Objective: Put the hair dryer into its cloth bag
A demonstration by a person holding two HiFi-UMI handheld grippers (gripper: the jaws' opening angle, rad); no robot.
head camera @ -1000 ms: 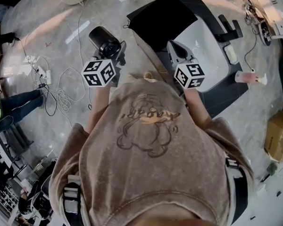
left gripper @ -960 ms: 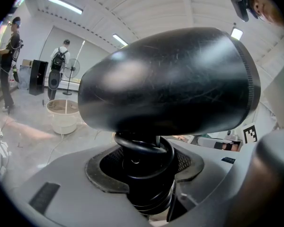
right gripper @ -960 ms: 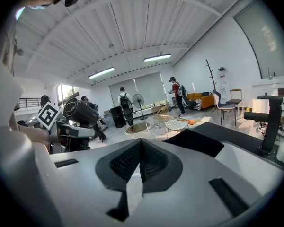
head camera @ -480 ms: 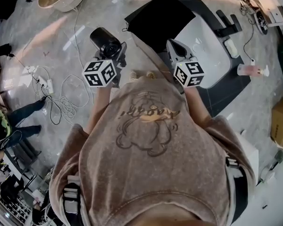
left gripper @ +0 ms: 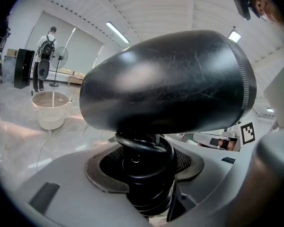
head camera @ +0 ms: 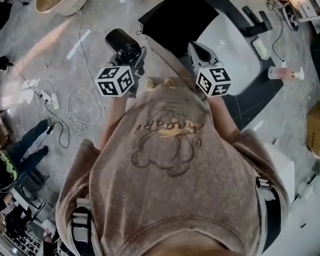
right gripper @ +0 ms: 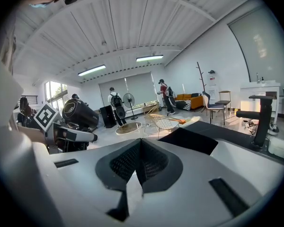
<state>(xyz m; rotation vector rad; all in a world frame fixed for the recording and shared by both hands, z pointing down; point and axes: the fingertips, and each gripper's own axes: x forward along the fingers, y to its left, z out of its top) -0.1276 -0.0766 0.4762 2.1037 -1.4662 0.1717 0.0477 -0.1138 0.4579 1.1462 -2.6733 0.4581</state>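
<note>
A: How is the hair dryer (head camera: 122, 46) held?
B: Clamped by its handle in the left tool (left gripper: 144, 174), short of the worktop (head camera: 229, 41). The cloth bag (head camera: 178, 17) there is best opened by the closed, empty right tool (right gripper: 141, 174).

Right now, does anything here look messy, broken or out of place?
Only the floor: a white cable sprawls in tangled loops beside a power strip. The hair dryer, held by its cord-wrapped handle in the left gripper, looks undamaged, and nothing seems spilled.
</note>
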